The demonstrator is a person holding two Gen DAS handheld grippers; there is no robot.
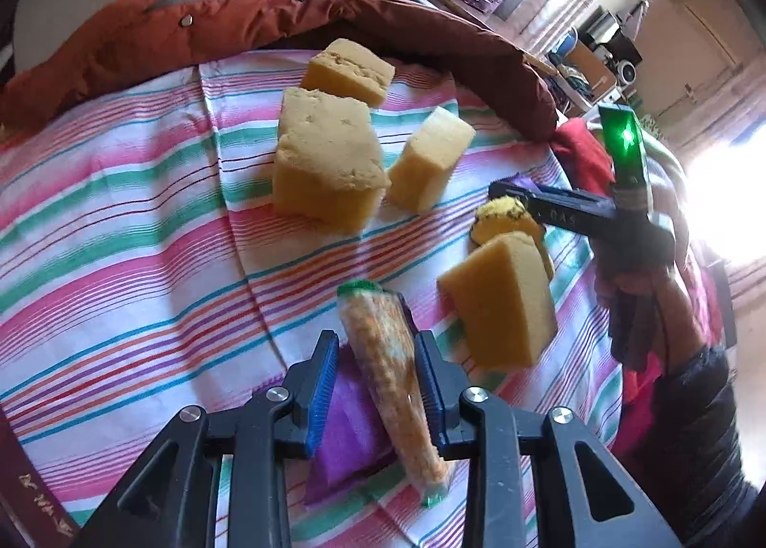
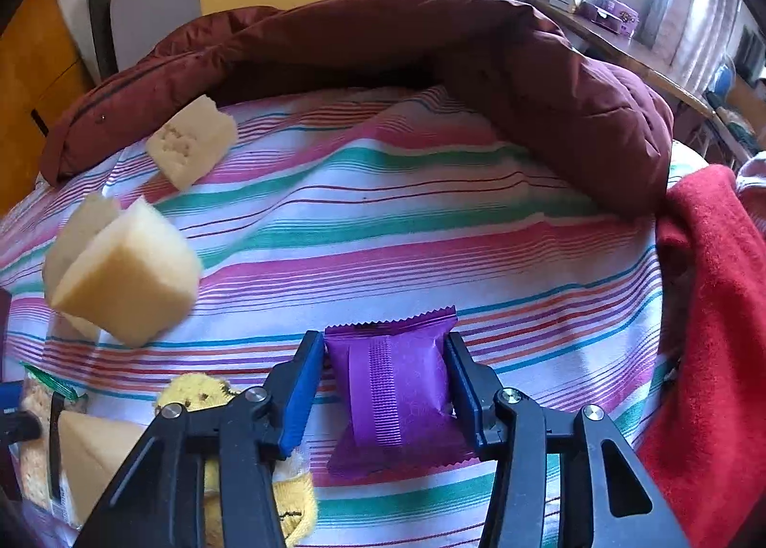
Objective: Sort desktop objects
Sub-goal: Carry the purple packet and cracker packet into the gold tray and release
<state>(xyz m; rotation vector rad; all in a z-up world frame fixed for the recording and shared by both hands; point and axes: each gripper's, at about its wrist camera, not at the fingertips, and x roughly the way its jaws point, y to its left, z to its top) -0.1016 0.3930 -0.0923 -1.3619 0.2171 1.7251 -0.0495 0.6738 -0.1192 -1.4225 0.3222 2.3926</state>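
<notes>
My left gripper is shut on an orange speckled packet with green ends, held tilted above the striped cloth. A purple packet shows just beneath it, beside the left pad; I cannot tell whether it is gripped too. My right gripper is shut on another purple packet, one blue pad against each side. In the left wrist view that right gripper sits at the right, held by a hand. Several yellow foam blocks lie around, and a yellow scrubber lies between the grippers.
A maroon jacket is bunched along the far edge of the striped cloth. A red cloth lies at the right edge. Behind, a wooden shelf carries boxes. One foam block rests near the jacket.
</notes>
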